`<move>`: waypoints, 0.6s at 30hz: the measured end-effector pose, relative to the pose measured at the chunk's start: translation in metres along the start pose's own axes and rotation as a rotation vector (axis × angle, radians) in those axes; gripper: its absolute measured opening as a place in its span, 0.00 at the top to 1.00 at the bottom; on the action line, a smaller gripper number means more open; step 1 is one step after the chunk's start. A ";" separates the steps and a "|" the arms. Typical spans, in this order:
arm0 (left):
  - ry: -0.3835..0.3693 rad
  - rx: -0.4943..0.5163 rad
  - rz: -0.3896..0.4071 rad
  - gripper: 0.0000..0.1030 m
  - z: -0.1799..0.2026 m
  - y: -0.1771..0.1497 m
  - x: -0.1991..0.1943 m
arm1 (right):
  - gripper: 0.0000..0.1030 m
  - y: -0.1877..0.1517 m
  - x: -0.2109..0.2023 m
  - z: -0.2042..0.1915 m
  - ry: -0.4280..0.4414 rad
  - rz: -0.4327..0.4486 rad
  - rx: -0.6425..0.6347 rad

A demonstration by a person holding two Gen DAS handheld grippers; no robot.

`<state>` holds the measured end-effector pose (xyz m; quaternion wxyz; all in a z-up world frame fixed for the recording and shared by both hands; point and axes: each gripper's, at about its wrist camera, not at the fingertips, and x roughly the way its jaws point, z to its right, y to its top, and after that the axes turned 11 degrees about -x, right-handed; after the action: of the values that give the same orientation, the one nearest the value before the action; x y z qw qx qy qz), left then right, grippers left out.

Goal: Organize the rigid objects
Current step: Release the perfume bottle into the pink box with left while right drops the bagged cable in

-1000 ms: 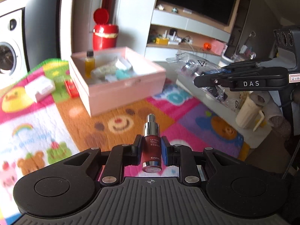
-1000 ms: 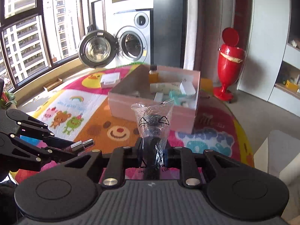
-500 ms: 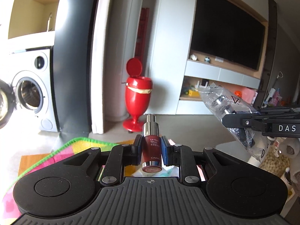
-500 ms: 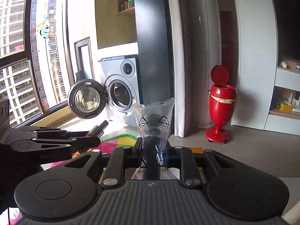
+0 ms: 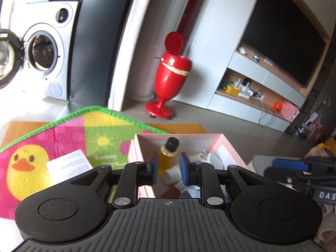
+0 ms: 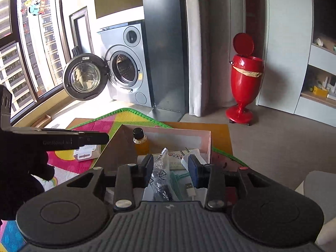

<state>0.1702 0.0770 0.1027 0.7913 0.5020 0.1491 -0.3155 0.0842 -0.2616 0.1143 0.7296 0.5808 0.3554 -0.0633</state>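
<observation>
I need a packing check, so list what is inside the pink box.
Inside the pink box: an amber bottle with black cap, a clear plastic bag, a white packet and a USB plug. The grippers cover the near part.

Left tongs (image 5: 168, 169) parted over pink box (image 5: 229, 147), amber bottle (image 5: 168, 157) (black cap) upright inside

The near part of the pink box (image 5: 227, 145) is hidden behind the left tongs (image 5: 168, 169). The right tongs (image 5: 302, 172) are blurred and cut off by the right edge.
</observation>
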 end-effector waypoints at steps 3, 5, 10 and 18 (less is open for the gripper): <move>0.090 -0.058 0.000 0.77 -0.027 0.011 0.006 | 0.62 -0.022 -0.008 -0.012 0.022 -0.021 -0.044; 0.125 -0.088 -0.042 0.78 -0.043 0.014 0.018 | 0.61 -0.034 -0.012 -0.021 0.032 -0.037 -0.076; 0.136 -0.077 -0.109 0.81 -0.060 0.010 0.057 | 0.60 -0.050 -0.020 -0.039 0.063 -0.072 -0.123; 0.123 0.044 -0.198 0.85 -0.056 0.003 0.096 | 0.52 -0.050 -0.025 -0.051 0.086 -0.082 -0.164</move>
<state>0.2495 0.0941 0.0259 0.7343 0.5206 0.2393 -0.3640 0.0177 -0.2396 0.0849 0.7555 0.5062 0.4140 -0.0388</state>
